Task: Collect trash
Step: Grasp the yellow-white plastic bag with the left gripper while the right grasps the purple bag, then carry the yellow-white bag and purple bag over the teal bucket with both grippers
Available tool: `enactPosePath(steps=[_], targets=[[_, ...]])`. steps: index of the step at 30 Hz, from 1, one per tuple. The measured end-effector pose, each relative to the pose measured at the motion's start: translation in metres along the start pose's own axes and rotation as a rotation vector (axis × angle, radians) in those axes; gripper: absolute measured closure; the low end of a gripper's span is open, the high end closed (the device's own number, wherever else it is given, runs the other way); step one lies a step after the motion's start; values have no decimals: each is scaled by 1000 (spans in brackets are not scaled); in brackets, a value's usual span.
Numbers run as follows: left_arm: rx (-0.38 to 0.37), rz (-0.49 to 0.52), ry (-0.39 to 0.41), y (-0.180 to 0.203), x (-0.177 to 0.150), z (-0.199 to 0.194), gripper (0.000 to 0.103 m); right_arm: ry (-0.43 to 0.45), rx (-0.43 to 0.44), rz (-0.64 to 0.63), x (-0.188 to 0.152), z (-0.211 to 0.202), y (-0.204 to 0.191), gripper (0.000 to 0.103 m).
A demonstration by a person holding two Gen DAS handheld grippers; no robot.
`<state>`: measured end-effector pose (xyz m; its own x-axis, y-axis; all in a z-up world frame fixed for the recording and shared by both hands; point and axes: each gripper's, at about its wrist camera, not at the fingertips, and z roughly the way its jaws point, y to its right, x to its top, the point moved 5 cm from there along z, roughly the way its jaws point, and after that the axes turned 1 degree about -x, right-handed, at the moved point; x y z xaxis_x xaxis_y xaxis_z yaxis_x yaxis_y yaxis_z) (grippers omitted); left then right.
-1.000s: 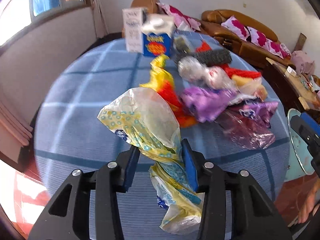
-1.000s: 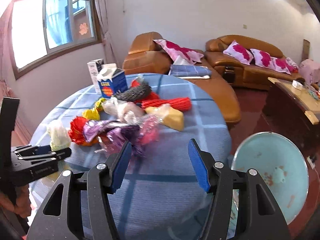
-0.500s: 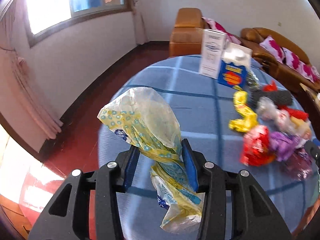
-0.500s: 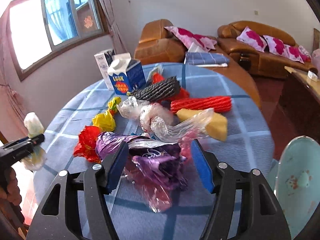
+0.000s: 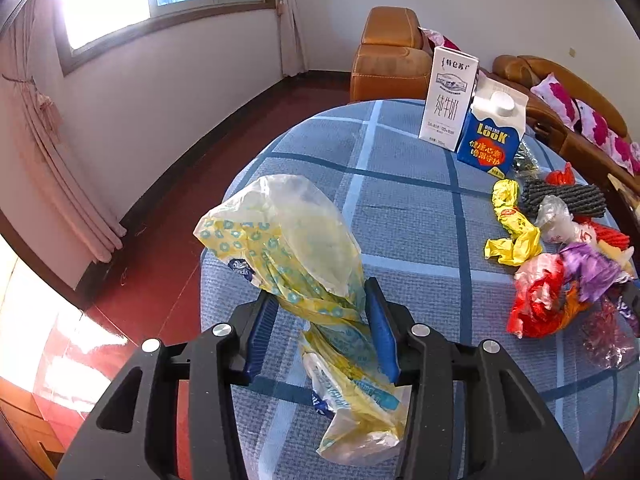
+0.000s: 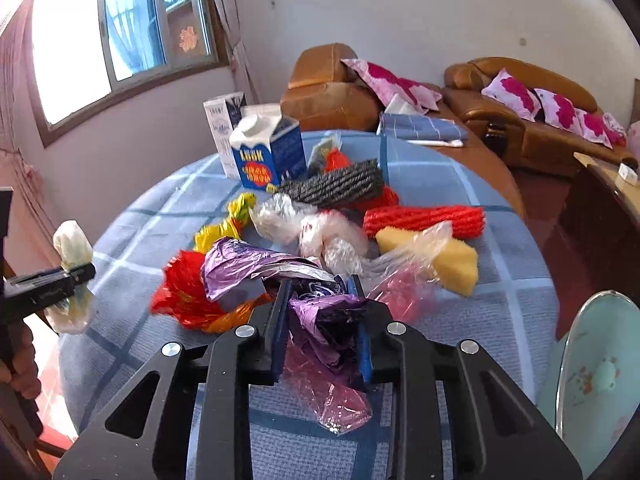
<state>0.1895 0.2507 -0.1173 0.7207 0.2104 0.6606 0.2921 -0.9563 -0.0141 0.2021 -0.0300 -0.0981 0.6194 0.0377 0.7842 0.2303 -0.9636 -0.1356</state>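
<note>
My left gripper (image 5: 320, 328) is shut on a yellow patterned plastic bag (image 5: 296, 240) and holds it above the left edge of the round table with a blue checked cloth (image 5: 400, 208). It also shows at the far left of the right wrist view (image 6: 72, 276). My right gripper (image 6: 322, 320) is shut on a purple crumpled wrapper (image 6: 324, 316) at the near edge of the trash pile. The pile holds a red wrapper (image 6: 182, 292), a yellow wrapper (image 6: 224, 224), clear bags (image 6: 312, 228), a pink film (image 6: 328, 392), red netting (image 6: 424, 218) and a yellow sponge (image 6: 452, 260).
A white milk carton (image 5: 448, 96) and a blue LOOK carton (image 5: 492, 136) stand at the table's far side. A black mesh roll (image 6: 336, 186) lies behind the pile. A light-blue bin lid (image 6: 600, 376) is at the right. Brown sofas (image 6: 520, 108) stand behind.
My right gripper moved forward into the pile and shut on the purple wrapper. My left gripper swung left with the yellow bag still held.
</note>
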Motion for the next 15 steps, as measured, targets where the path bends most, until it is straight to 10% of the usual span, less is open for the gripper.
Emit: enactPosePath(steps=[15], targets=[[-91,114,67,67,0,-39,58,164,-60,162,10,-84,49,75]])
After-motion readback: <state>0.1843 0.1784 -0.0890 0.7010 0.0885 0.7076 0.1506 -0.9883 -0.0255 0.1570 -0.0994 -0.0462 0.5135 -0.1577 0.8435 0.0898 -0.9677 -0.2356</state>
